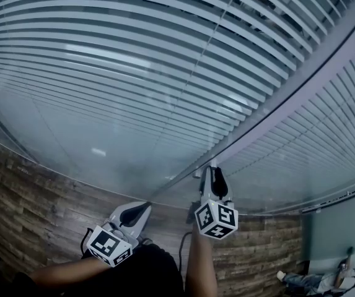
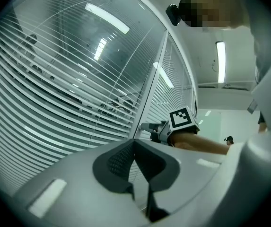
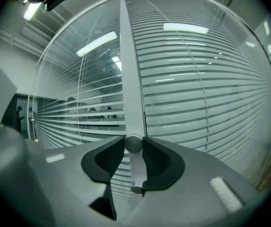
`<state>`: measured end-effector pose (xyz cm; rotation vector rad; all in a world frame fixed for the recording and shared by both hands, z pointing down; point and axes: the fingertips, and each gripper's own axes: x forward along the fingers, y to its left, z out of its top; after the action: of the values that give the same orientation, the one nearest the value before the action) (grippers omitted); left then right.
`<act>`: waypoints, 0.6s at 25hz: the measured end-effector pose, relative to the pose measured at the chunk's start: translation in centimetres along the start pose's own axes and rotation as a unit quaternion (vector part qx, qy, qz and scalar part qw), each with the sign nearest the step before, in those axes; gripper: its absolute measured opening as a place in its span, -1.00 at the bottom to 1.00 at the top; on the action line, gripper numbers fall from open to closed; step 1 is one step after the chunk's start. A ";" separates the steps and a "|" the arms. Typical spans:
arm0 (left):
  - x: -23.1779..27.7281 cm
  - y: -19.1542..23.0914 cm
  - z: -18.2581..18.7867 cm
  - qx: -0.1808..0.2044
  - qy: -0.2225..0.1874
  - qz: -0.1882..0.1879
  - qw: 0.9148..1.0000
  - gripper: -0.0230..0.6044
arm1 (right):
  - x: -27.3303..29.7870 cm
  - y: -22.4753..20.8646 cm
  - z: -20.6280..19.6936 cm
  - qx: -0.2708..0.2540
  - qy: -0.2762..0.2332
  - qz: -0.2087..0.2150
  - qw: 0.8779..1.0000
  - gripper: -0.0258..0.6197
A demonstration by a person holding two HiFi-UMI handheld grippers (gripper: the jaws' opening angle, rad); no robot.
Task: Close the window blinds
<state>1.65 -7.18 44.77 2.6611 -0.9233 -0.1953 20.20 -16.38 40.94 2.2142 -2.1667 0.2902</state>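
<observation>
At your left, the left claw sits low and back from the glass, its jaws pressed together with nothing in them. It is the farther hand and has no part in this.

Move across to the right claw, which is up against the post between the two panes. Its jaws stand partway apart and are clamped on the knob, with the black dimpled pads pressing on both sides of it.

The knob is a smooth, round piece of grey metal. It lies straight ahead of the claw, and its long axis seems to run along the line the claw points. A roll of your wrist should therefore turn it, with no push or pull needed.

The blinds hang behind the glass on both sides of the post. Their slats are thin, pale, flat strips running level. Left of the post they are tilted, with dark gaps you can see through. Right of it they lie nearly flat, so my guess is that the left set is the one left to close.
</observation>
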 end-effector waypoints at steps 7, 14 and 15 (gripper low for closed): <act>-0.2 0.2 0.0 -0.001 -0.002 -0.002 1.000 -0.93 | -0.2 0.9 0.1 -0.181 0.026 -0.021 0.983 -0.54; 0.5 0.2 0.2 -0.003 0.001 -0.006 1.000 -0.93 | 0.1 1.4 -0.1 -0.318 0.056 -0.038 0.946 -0.54; 0.5 0.2 0.2 -0.004 0.002 -0.006 1.000 -0.93 | 0.1 1.5 -0.1 -0.327 0.056 -0.040 0.942 -0.54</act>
<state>1.84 -7.66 44.68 2.6596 -0.9040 -0.1954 18.73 -16.46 40.92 1.8370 -1.7542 -0.2690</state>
